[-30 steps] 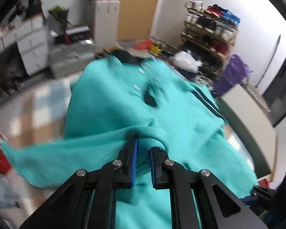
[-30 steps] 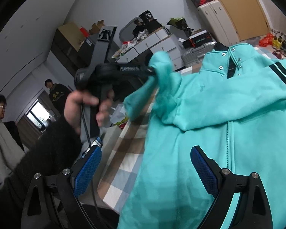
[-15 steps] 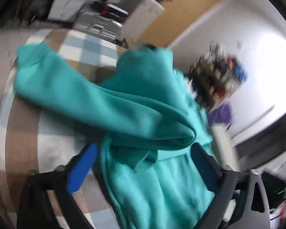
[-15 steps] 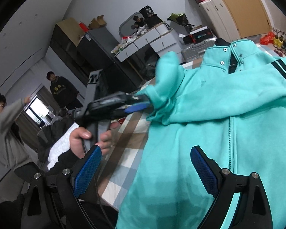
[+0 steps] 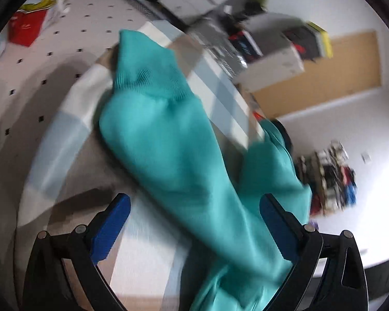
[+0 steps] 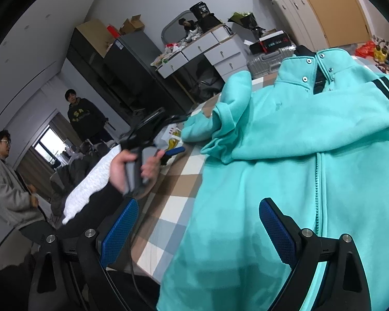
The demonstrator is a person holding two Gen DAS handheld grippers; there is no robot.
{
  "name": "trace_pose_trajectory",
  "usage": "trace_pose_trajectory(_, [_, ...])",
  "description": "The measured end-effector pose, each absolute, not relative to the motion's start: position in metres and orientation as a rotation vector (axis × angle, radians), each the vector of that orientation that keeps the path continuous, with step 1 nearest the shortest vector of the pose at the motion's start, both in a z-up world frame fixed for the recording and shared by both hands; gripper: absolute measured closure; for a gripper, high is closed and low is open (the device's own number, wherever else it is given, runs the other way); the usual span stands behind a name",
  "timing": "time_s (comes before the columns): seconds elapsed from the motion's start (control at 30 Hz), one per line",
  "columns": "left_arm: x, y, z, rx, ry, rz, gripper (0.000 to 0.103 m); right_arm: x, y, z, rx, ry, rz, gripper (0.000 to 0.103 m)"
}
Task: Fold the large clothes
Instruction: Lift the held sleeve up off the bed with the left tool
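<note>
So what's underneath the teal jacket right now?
The teal jacket lies on a checked tablecloth, which shows beside it at the table's edge. Whatever is beneath the jacket's body is covered.

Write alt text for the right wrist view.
A teal zip-up fleece jacket lies on a checked tablecloth, one sleeve folded across its chest. The right tongs hover open above its hem; the open left tongs sit beside the sleeve.

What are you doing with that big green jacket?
A person is folding a teal zip-up jacket on a table with a checkered cloth, holding a gripper in each hand. The left gripper is open, with the jacket's sleeve lying loose in front of its fingers. The right gripper is open too, hovering over the jacket's lower part. Neither one is holding the jacket.
</note>
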State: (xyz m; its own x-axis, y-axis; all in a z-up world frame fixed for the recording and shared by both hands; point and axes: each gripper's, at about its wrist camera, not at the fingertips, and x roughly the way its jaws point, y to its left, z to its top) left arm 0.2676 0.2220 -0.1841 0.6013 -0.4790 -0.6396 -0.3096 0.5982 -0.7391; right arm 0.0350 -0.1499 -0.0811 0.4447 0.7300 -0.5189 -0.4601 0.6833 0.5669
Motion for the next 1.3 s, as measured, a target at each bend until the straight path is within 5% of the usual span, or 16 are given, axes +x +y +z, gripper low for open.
trace_pose_trajectory(0.17, [0.319,0.191,-0.155,-0.695,1.103,0.005,0.006,0.037,-0.152,-0.083,0.386,0.833,0.759,0.008])
trace_pose_trajectory(0.33, [0.358,0.180,-0.185,-0.471,1.360,0.227,0.006,0.038,-0.150,-0.083,0.393,0.847,0.786,0.008])
trace_pose_trajectory(0.5, [0.382,0.164,-0.202,-0.254,1.369,0.292,0.011,0.035,-0.145,-0.082,0.371,0.851,0.804,0.008])
trace_pose_trajectory(0.53, [0.381,0.161,-0.199,-0.211,1.358,0.283,0.016,0.034,-0.145,-0.082,0.368,0.849,0.805,0.008])
trace_pose_trajectory(0.6, [0.370,0.168,-0.192,-0.195,1.318,0.274,0.046,0.034,-0.146,-0.081,0.360,0.843,0.806,0.008])
trace_pose_trajectory(0.63, [0.367,0.173,-0.188,-0.181,1.302,0.282,0.084,0.035,-0.146,-0.081,0.360,0.843,0.805,0.008])
trace_pose_trajectory(0.67, [0.363,0.179,-0.182,-0.175,1.281,0.273,0.091,0.035,-0.147,-0.081,0.362,0.844,0.806,0.008])
trace_pose_trajectory(1.3, [0.211,0.253,0.022,-0.463,0.312,-0.191,0.092,0.033,-0.157,-0.075,0.411,0.773,0.779,0.008])
